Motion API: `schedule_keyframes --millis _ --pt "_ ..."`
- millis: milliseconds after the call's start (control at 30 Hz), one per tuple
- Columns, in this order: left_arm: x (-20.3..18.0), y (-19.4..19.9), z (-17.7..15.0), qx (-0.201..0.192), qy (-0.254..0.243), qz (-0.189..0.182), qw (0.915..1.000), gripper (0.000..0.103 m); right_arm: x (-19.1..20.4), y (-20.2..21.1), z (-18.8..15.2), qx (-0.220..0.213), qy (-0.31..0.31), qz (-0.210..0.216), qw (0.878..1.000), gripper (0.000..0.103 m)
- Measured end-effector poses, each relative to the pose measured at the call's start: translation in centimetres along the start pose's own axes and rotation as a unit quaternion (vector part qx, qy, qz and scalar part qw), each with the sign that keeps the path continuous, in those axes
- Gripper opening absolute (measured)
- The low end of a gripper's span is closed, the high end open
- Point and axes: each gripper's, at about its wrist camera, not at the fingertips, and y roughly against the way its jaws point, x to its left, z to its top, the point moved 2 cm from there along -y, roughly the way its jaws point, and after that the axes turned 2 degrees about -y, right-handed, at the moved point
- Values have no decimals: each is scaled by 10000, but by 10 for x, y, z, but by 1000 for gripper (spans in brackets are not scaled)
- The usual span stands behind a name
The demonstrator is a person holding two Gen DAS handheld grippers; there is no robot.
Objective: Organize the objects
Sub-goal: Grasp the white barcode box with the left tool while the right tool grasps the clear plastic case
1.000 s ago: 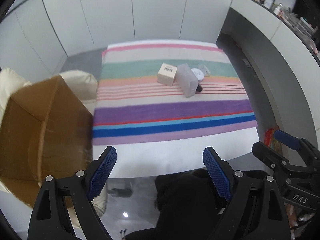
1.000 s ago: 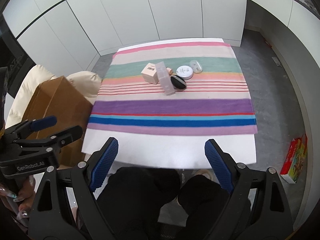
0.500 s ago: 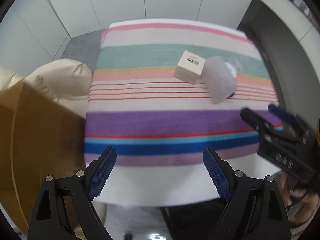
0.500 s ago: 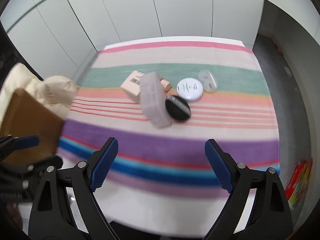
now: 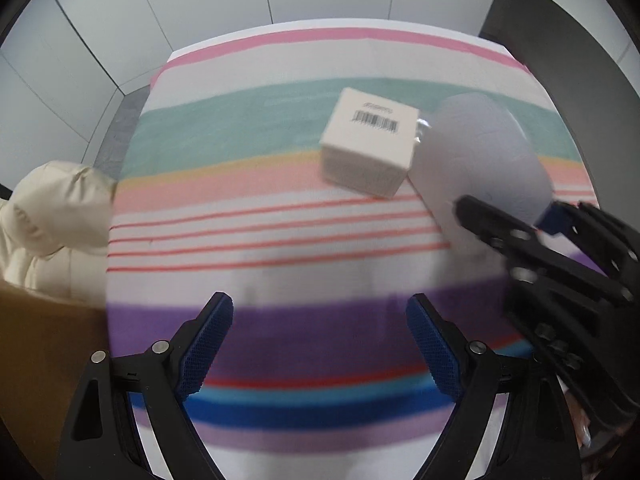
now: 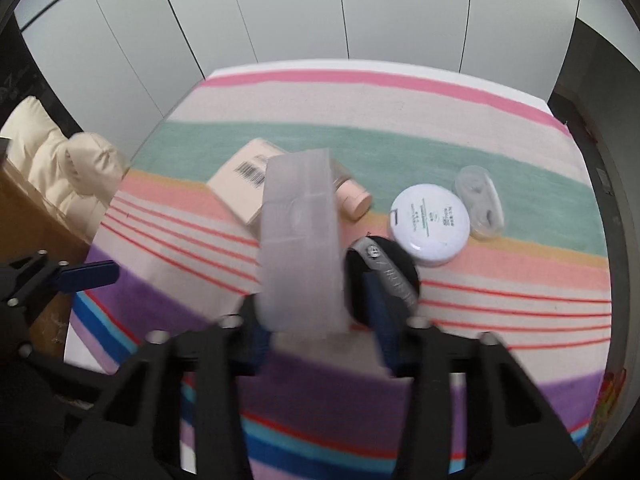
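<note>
A translucent plastic box [image 6: 300, 240] lies on the striped cloth [image 6: 400, 96]. My right gripper [image 6: 316, 320] has its jaws closing on the box's near end, with the blue pads against its sides. The side-on left wrist view gives the same grip, right gripper [image 5: 508, 212] on the box [image 5: 480, 152]. Beside it lie a cream barcoded carton [image 5: 368, 148], a pink tube [image 6: 354, 200], a white round compact [image 6: 430, 224], a clear case [image 6: 480, 208] and a black compact [image 6: 404, 264], partly hidden by my finger. My left gripper [image 5: 318, 308] hovers open over the purple stripe, holding nothing.
A brown cardboard box [image 5: 48, 380] stands off the table's left edge, with a cream padded jacket [image 5: 56, 212] behind it. White cabinet panels [image 6: 300, 12] close off the far side. The cloth's near stripes [image 5: 300, 412] carry nothing.
Both grippers came down and forward over the cloth. The right gripper's jaws went from wide apart to closed around the translucent box. The left gripper's jaws kept their width.
</note>
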Motion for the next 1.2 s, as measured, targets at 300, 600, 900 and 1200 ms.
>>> schedule_keyframes --millis 300,600,900,1200 --pt "-9 -24 45 -279 172 -393 9987 89 -37 30 -3 -348 -643 681 9950 28" --pt "-17 -32 76 -575 430 -151 9973 57 -60 45 -10 -337 -918 528 9938 28" --pt "0 -13 70 -678 455 111 9966 57 -73 61 -11 -334 -1033 210 9939 28" --pt "2 29 67 -819 363 274 9956 57 -68 86 1 -413 -969 -83 9944 28"
